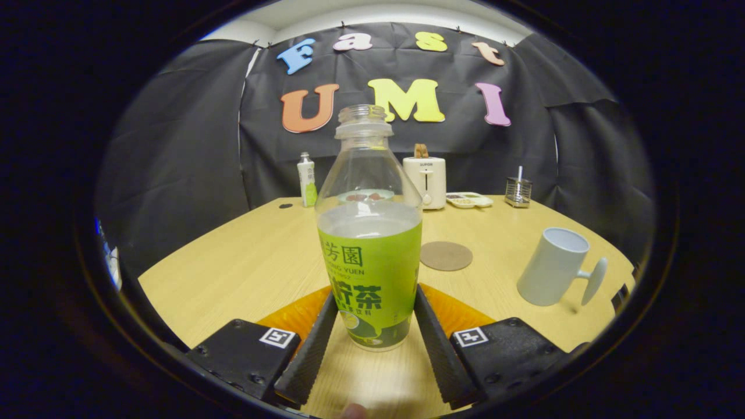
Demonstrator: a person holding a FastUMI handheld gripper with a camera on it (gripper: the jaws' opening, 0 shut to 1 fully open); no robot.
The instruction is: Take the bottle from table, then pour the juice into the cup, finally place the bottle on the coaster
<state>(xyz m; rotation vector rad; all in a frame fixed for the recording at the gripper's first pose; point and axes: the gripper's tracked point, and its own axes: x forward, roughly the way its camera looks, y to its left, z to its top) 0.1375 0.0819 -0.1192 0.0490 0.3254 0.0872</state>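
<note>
A clear, uncapped bottle [370, 273] with a green label and pale juice up to the label's top stands upright between my fingers. My gripper [375, 291] has both fingers pressed against the bottle's lower sides. The bottle's base is at the wooden table [244, 273]; I cannot tell whether it rests there or is just lifted. A round brown coaster [446, 256] lies just beyond the right finger. Further right of the coaster stands a white cup [553, 267], its handle pointing away from the bottle.
Along the table's far edge stand a small white-and-green bottle [307, 179], a white toaster [426, 180], a divided tray [468, 199] and a metal holder [517, 192]. A plate [366, 196] shows through the held bottle.
</note>
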